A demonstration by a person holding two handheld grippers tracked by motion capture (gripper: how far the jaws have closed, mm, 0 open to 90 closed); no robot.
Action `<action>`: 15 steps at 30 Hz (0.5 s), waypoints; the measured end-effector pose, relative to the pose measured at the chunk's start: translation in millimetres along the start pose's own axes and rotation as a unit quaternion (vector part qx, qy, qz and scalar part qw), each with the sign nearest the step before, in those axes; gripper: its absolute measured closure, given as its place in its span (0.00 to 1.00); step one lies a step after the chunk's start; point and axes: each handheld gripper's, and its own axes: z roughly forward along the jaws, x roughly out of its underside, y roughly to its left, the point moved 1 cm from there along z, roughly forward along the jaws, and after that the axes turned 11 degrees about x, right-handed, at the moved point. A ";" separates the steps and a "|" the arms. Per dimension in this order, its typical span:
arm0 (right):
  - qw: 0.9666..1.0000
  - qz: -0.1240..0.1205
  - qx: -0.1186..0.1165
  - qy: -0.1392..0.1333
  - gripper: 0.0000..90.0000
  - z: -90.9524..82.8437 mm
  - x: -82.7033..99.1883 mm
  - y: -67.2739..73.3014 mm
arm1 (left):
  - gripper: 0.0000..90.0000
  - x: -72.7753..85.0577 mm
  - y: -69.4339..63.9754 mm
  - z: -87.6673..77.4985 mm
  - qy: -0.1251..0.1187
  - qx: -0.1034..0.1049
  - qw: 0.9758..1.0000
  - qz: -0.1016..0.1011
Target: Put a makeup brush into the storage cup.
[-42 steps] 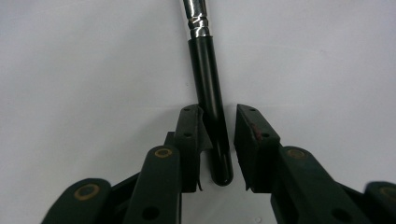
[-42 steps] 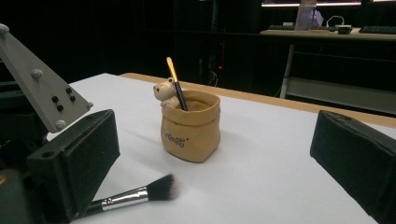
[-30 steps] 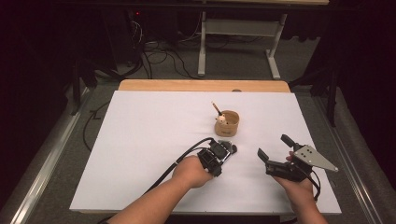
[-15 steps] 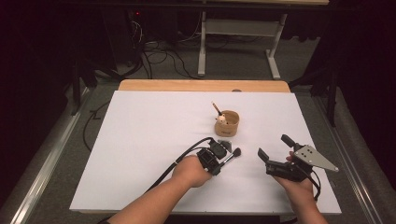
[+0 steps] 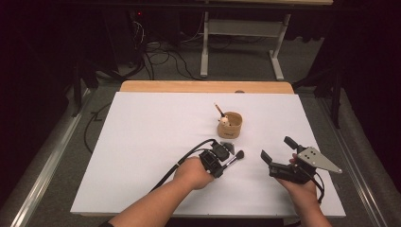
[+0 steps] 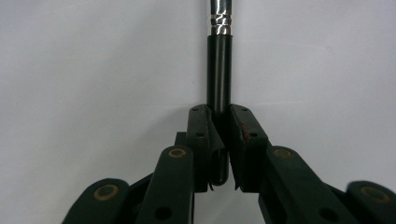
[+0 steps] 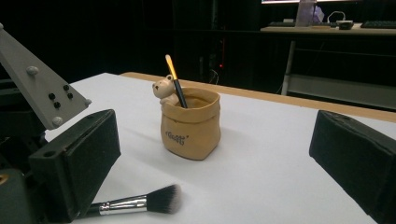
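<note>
My left gripper (image 5: 223,160) (image 6: 219,113) is low over the white table sheet (image 5: 156,137). Its jaws have just been closing and now pinch the black handle of a makeup brush (image 6: 219,70). The brush's dark bristle head (image 5: 239,154) (image 7: 163,198) sticks out to the right, close to the sheet. A tan sack-shaped pot (image 5: 230,126) (image 7: 190,126) with a small bear figure (image 7: 163,89) stands just behind and holds a thin brush (image 5: 219,110) (image 7: 176,86). To the right, my right gripper (image 5: 275,148) (image 7: 219,158) is open with nothing between its pads, facing the pot.
A wooden table edge (image 5: 203,86) runs along the far side of the sheet. Beyond it are a metal desk frame (image 5: 241,42) and loose cables (image 5: 161,52) on the floor. A cable (image 5: 182,161) trails from my left gripper toward the near edge.
</note>
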 end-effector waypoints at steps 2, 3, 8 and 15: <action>1.000 -0.001 0.001 -0.003 0.04 -0.3 -0.4 -0.2 | 0.88 0.4 0.2 -0.4 -0.001 0.001 1.000 0.000; 1.000 -0.002 0.001 -0.005 0.04 -0.3 -0.5 -0.4 | 0.88 0.6 -0.1 -0.5 -0.001 0.000 1.000 -0.001; 1.000 0.001 0.001 -0.003 0.04 -1.3 -1.0 0.8 | 0.88 2.5 -0.2 -2.2 -0.006 0.000 1.000 0.000; 1.000 0.001 0.003 -0.006 0.04 -2.1 -1.4 0.2 | 0.88 6.5 1.0 -12.8 -0.021 0.000 1.000 0.001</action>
